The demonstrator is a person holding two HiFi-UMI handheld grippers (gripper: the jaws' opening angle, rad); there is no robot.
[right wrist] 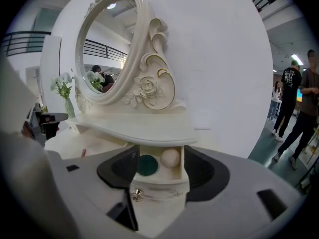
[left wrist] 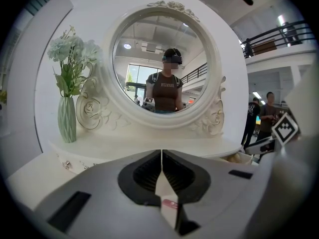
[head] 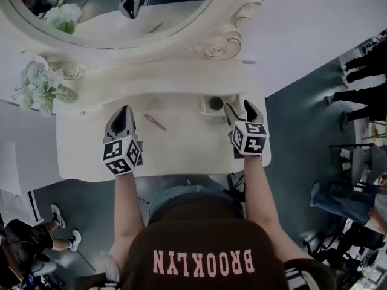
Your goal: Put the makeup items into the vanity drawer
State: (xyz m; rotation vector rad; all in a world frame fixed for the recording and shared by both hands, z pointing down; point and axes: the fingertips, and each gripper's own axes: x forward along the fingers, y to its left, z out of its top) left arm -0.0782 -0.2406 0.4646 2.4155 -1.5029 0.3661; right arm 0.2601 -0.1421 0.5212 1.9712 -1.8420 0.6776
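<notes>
**A:** How are the two claws set?

**B:** The left gripper (head: 125, 110) is held over the vanity top (head: 181, 153) with its jaws brought together. Only a hairline seam is seen between them in the left gripper view (left wrist: 161, 151), and nothing is clamped. The right gripper (head: 240, 109) is spread wide, and the open drawer (right wrist: 158, 183) is framed between its jaws (right wrist: 159, 151). Whether the pads brush the drawer's sides cannot be made out.

**A:** Where are the makeup items?

**B:** A thin pink stick (head: 155, 122) is left lying on the vanity top between the two grippers, just beside the left one. Its kind is too small to be told. Inside the drawer, a green disc (right wrist: 147, 165) and a cream ball (right wrist: 170, 158) are seen side by side.

**A:** What is concealed?

**B:** The drawer's rear is tucked under the shelf (right wrist: 144, 131). From the head view only the drawer's rim (head: 207, 109) and one dark round shape (head: 216, 103) are shown, and the ball is not made out. The mirror (head: 121, 26) is cut off at the top edge. A gold knob (right wrist: 135, 195) is partly covered by the right gripper's left jaw.
</notes>
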